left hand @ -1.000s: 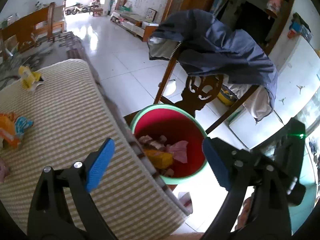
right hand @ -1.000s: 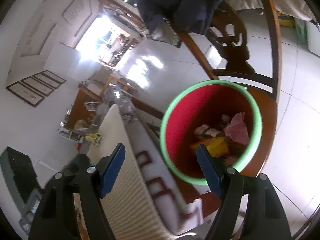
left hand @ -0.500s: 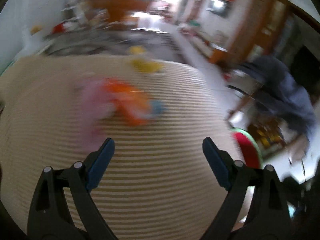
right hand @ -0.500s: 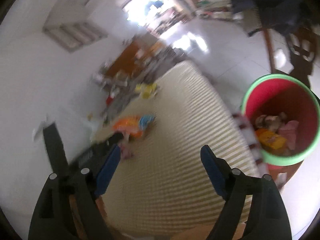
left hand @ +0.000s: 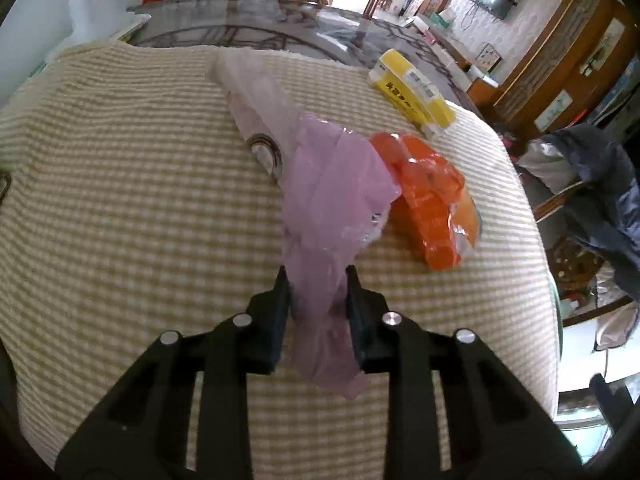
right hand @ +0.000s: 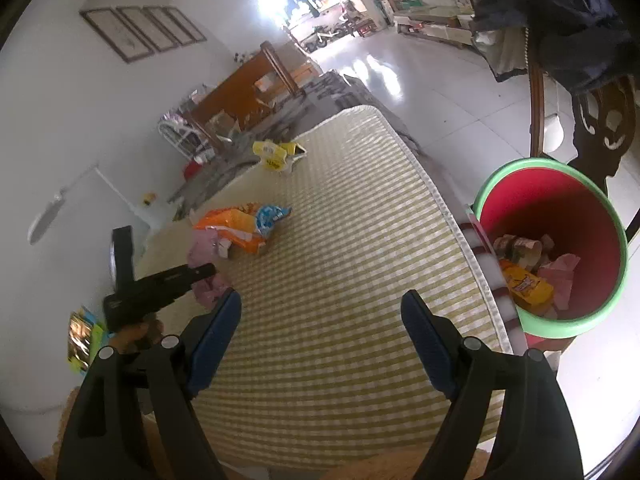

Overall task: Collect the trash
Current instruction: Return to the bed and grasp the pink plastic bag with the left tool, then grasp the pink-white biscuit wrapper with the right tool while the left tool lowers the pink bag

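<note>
Pickup step: your left gripper is pinched onto the pink plastic bag on the striped table mat. Right gripper gapes wide, holding nothing. Next, lift and carry it to the red bin off the table's edge.

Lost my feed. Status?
Left gripper shut on pink bag. Right gripper open, empty. Bin beside table. Orange wrapper touches bag.

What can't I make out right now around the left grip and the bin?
- Left wrist: pink plastic bag covers part of the orange wrapper; left gripper hides its own contact.
- Left wrist: bin outside the frame.
- Right wrist: red bin wall hides deeper trash.
</note>
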{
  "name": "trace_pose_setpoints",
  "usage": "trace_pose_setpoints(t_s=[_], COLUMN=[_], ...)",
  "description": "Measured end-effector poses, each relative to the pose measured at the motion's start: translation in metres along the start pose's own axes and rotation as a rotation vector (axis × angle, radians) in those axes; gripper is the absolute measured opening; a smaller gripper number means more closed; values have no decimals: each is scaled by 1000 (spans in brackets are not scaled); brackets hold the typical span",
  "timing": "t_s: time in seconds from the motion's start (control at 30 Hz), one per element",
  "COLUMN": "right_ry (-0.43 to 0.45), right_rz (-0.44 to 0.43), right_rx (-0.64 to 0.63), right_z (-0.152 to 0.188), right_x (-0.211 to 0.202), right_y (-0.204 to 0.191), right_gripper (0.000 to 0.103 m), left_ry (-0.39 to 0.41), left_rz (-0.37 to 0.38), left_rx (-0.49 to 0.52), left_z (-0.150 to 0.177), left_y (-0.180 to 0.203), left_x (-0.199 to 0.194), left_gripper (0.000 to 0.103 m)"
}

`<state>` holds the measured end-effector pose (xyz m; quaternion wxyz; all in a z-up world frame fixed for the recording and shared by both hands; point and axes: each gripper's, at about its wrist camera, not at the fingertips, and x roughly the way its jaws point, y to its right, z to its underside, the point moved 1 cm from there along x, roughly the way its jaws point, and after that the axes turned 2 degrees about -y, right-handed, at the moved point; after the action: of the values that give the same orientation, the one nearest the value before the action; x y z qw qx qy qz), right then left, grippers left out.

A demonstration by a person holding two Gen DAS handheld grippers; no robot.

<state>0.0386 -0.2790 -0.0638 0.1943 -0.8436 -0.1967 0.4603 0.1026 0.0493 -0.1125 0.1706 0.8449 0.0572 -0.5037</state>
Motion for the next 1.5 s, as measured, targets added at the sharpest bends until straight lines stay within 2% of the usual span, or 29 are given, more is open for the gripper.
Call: trace_pose_setpoints(t_s=[0.1, 0.17, 0.33, 0.53, 0.6, 0.77, 0.93, 1.1, 1.23, 1.37, 1.47, 1.5], right_ry=[-18, -25, -82, -132, -136, -142, -109, -103, -186, -290, -347, -368], right_rz=[18, 31, 89, 161, 186, 191, 190, 250, 315, 376, 411, 413], right_rx=[-9, -17, -64, -182, -239, -408, -535, -707, -789, -807, -840, -841], right_z=[1, 2, 3, 3, 2, -7, -41, -64, -68, -62, -53, -49], right_x=[3, 5, 18, 47, 61, 99, 144, 199, 257, 306, 325, 330], right_y=[-2, -3, -11, -40, -57, -112, -179, -239, -262, -253, -241, -239], right_gripper=[79, 79, 79, 79, 79, 79, 79, 79, 79, 79, 71, 58], left_ry=[31, 67, 150, 164, 153, 183, 193, 217, 223, 223, 217, 216], left_rz=[14, 52, 67, 95, 126, 185, 260, 288, 301, 304, 309, 309], left_rx=[0, -28, -101, -192, -212, -245, -301, -358, -406, -431, -436, -435], left_z=[16, 30, 64, 63, 62, 59, 59, 61, 62, 64, 63, 61], left_y=[-6, -14, -40, -69, -71, -81, -92, -105, -116, -120, -122, -120], left_x=[-25, -50, -92, -94, -91, -99, -102, -107, -107, -107, -105, -105], left_gripper=[23, 23, 23, 23, 23, 23, 23, 23, 23, 23, 23, 23])
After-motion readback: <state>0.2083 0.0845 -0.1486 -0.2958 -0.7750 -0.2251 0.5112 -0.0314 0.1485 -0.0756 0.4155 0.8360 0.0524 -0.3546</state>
